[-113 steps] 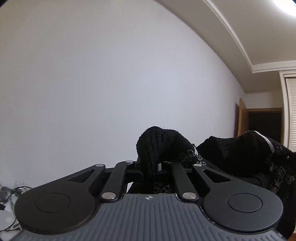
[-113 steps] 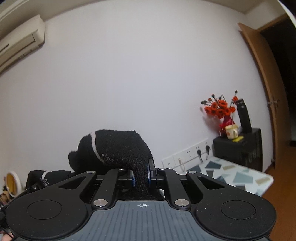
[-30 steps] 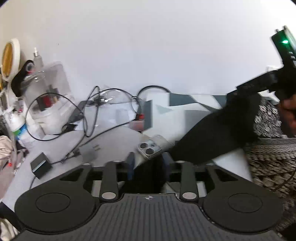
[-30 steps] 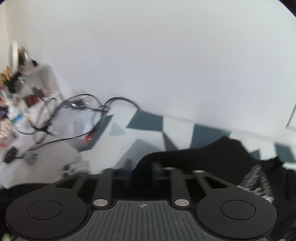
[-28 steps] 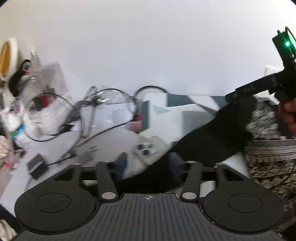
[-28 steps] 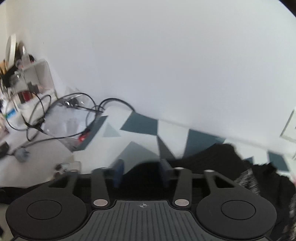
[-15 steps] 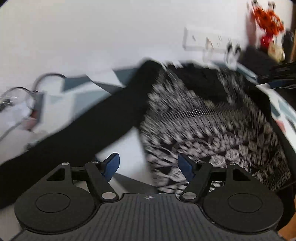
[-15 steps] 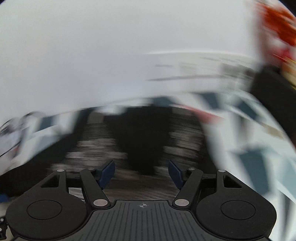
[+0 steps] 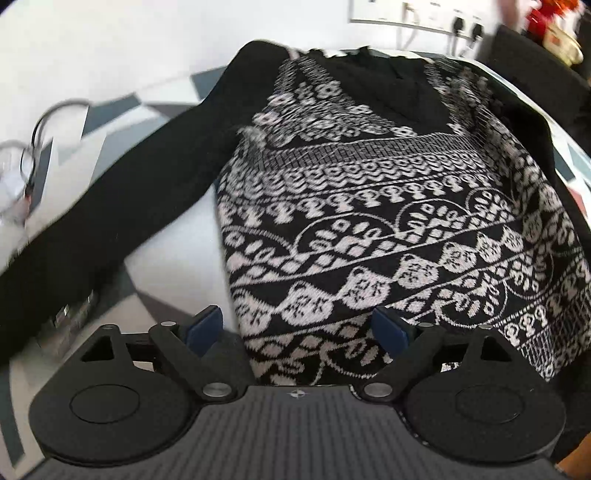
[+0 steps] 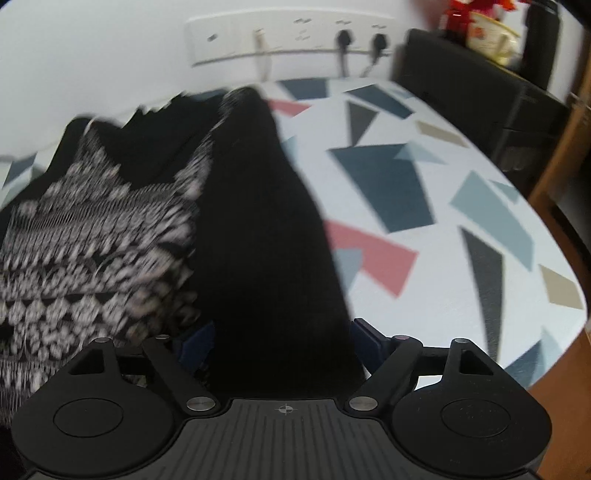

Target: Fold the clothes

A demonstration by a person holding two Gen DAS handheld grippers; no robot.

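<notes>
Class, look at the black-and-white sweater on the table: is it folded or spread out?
Spread out. The sweater lies flat on the table, patterned body open, one black sleeve stretched sideways, the other sleeve lying alongside the body.

Black sweater (image 9: 369,206) with white knitted motifs lies on a white tablecloth (image 10: 443,206) with blue-red shapes.

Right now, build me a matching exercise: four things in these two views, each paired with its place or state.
Things:
1. black-and-white patterned knit sweater
2. plain black sleeve
3. left gripper
4. white wall socket strip

Place or state:
A. on the wall behind the table
B. open, above the hem
C. spread flat on the table
D. running between the right gripper's open fingers

Pairs: 1-C, 2-D, 3-B, 4-A
</notes>
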